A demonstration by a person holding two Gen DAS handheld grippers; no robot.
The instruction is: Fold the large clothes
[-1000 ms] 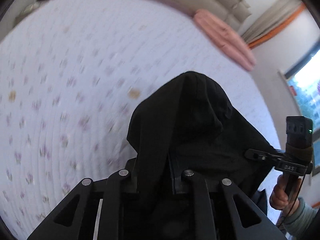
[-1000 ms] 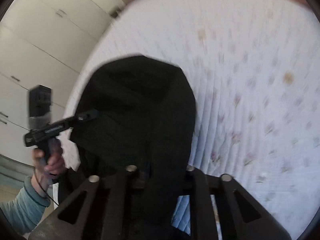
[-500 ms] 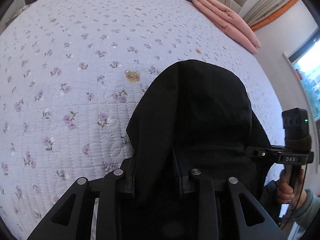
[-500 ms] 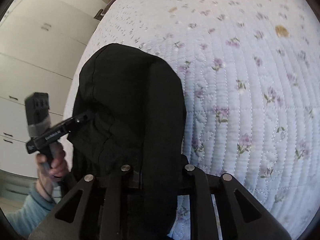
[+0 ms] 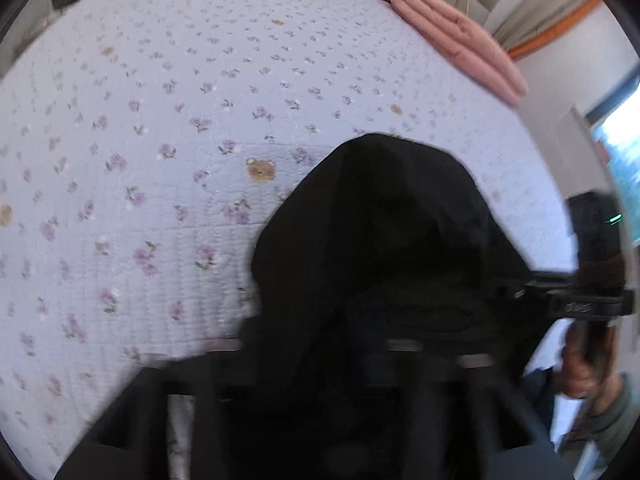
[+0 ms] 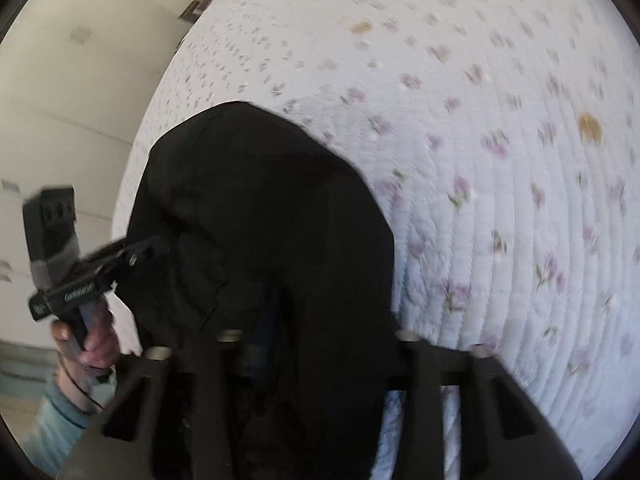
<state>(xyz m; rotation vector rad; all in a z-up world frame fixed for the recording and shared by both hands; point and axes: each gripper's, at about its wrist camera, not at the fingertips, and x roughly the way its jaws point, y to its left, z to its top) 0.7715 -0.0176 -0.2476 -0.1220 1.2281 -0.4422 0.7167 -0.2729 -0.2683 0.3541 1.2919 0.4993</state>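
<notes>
Matt black cloth for the garment [image 5: 384, 240], soft and light-swallowing. Quilted cotton-like bedspread [image 5: 160, 120], stitched in ridges (printed with small flowers). Matt black plastic on the left hand-held gripper [image 6: 132, 258] and right hand-held gripper [image 5: 516, 292], with dull metal pins. Padded pink fabric on the folded blanket [image 5: 460, 40].

Black garment [image 5: 384, 248], plain and matte, bunched into a rounded, hood-like mound with soft creases; draped over both hand-held grippers, raised above the floral quilted bed [image 5: 160, 140]; lower edge hidden.
</notes>
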